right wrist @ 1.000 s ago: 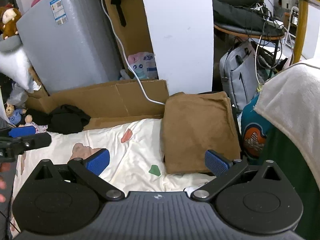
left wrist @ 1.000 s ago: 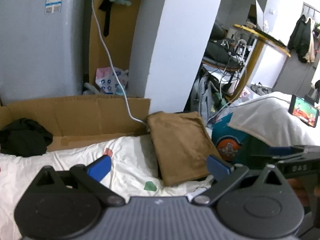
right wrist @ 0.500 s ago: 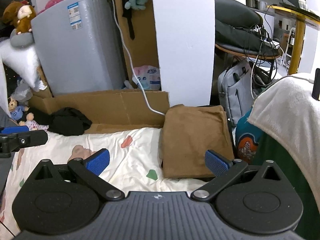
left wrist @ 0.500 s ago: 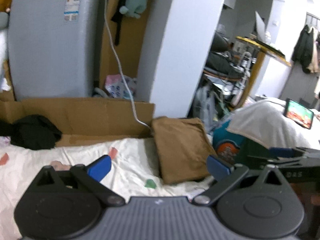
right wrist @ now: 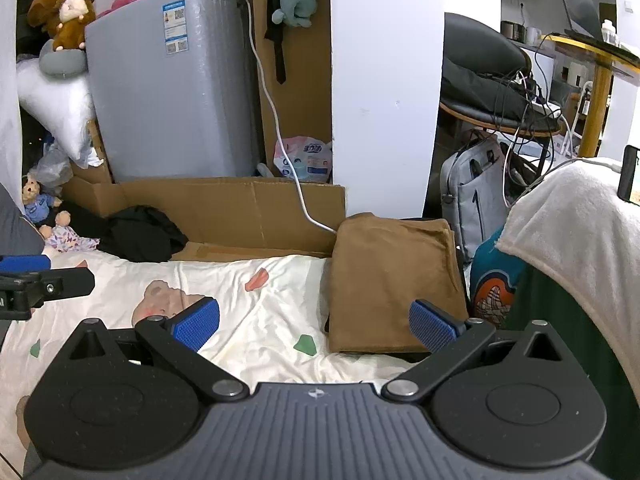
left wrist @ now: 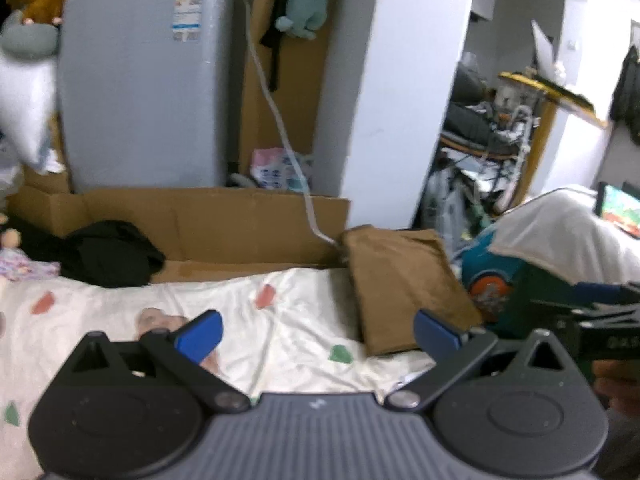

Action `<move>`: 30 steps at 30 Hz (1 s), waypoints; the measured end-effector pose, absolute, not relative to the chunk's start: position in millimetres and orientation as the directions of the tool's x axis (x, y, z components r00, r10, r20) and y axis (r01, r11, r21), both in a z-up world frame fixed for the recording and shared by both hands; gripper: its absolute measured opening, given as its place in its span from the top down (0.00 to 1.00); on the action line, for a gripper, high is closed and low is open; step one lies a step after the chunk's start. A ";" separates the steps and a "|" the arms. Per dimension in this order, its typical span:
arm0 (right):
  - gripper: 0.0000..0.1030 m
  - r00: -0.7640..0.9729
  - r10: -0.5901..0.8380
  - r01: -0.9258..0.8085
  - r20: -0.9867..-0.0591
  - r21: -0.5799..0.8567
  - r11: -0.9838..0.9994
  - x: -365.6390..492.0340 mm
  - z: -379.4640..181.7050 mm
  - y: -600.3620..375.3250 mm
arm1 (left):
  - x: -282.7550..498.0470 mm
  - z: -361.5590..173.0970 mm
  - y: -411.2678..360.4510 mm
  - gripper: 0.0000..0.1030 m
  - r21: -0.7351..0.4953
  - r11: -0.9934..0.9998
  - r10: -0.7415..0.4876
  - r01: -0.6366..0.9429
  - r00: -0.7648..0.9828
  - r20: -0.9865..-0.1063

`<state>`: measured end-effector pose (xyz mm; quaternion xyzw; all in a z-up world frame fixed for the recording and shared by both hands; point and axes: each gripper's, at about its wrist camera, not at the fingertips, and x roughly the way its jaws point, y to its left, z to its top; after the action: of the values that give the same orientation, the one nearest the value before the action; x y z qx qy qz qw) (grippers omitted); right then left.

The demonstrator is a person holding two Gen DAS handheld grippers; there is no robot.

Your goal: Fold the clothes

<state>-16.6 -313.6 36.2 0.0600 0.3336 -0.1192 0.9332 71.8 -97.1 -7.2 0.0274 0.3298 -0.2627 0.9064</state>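
We see a brown garment (right wrist: 394, 280) lying already folded into a neat rectangle on the right part of the sheet (right wrist: 256, 312), its far edge against the cardboard (right wrist: 224, 212). Its long axis runs near to far, with the layered edges showing at the far right corner. A black garment (right wrist: 140, 238) sits crumpled at the far left, on the cardboard.

Both look soft, light and limp; we judge that either would sag if lifted by one point, so two corners or a folded edge suit best.

Our left gripper (left wrist: 318, 334) and right gripper (right wrist: 314, 322) hover above the sheet, fingers spread wide, holding nothing.

Whether the black one is due for folding, we cannot tell.
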 end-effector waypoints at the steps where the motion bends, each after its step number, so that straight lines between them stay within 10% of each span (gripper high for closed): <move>1: 0.00 0.750 -0.179 0.260 -0.637 0.036 0.965 -17.2 35.7 -313.0 | 70.0 -7.0 -93.9 0.00 -0.123 0.868 -0.449 0.481 0.653 -0.610; 30: 0.00 0.780 -0.083 0.203 -0.621 0.126 0.971 -45.7 19.3 -289.8 | 26.8 -15.6 -52.4 0.00 -0.100 0.927 -0.342 0.363 0.704 -0.622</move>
<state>-45.7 -289.8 19.3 0.0933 0.3231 -0.0762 0.9387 26.8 -52.4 -15.6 0.0150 0.3339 -0.1910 0.9229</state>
